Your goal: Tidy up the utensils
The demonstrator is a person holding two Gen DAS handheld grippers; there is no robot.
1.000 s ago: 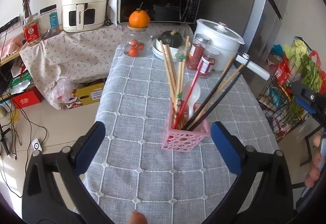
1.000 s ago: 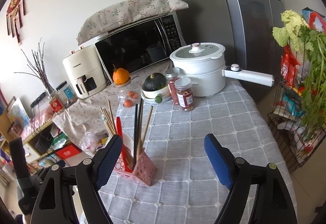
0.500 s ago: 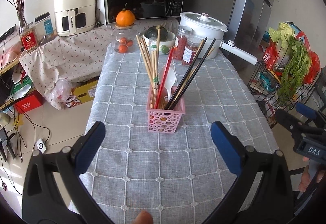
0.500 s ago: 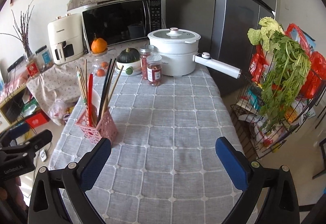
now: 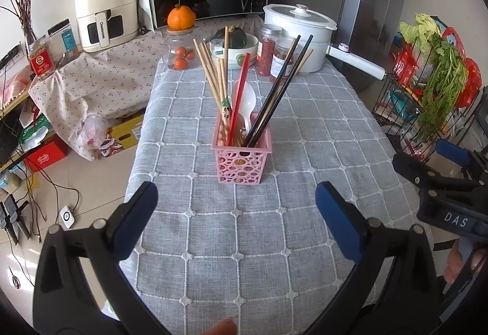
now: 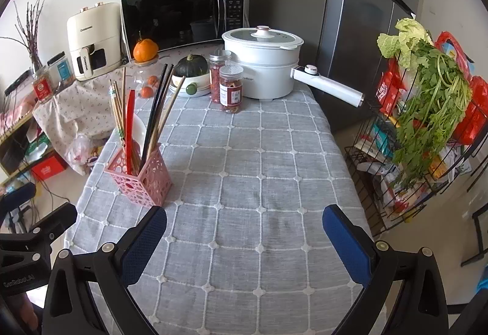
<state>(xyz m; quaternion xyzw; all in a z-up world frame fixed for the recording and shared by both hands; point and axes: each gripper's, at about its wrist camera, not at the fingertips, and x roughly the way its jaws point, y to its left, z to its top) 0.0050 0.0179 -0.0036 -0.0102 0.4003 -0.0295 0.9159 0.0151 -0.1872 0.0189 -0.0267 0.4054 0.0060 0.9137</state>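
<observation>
A pink perforated utensil basket stands on the grey checked tablecloth. It holds wooden chopsticks, a red chopstick, black chopsticks and a white spoon. The basket also shows in the right wrist view, at the table's left side. My left gripper is open and empty, held back from the basket. My right gripper is open and empty over the near part of the table.
At the table's far end stand a white electric pot with a long handle, two spice jars, a bowl with a green squash and a jar with an orange. A wire rack with greens stands to the right.
Both grippers have pulled back from the basket toward the near edge of the table. The basket now looks farther away. Both stay open and empty.
</observation>
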